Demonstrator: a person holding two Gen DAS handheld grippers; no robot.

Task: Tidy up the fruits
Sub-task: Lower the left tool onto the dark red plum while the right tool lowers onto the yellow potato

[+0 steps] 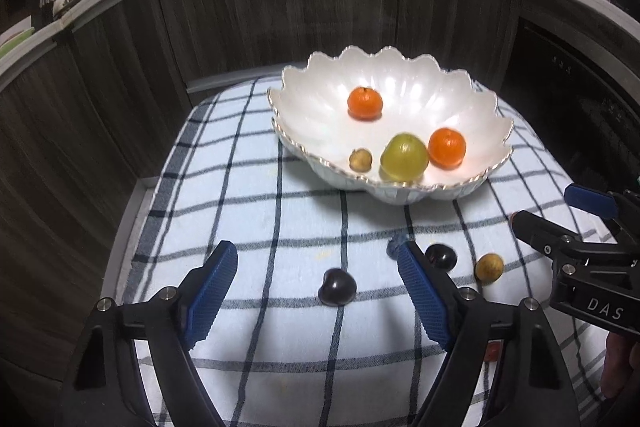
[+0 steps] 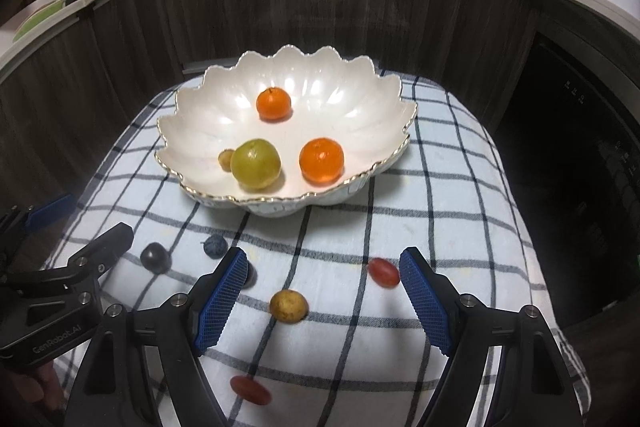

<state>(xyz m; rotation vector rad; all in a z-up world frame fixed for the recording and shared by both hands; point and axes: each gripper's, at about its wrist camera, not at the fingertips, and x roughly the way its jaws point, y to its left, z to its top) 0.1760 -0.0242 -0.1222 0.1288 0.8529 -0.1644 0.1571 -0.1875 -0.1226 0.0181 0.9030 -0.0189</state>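
Checked cloth (image 2: 460, 187) covered the table; a scalloped bowl (image 2: 192, 99) held two oranges (image 2: 321, 160). Both the left gripper (image 1: 316, 291) and right gripper (image 2: 322, 293) hung spread over loose grapes (image 1: 337, 287) and a longan (image 2: 288, 305).

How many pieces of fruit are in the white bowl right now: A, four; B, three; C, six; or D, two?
A: the bowl holds two oranges, a green fruit and a small tan fruit tucked behind it; the rest lie on the checked cloth.
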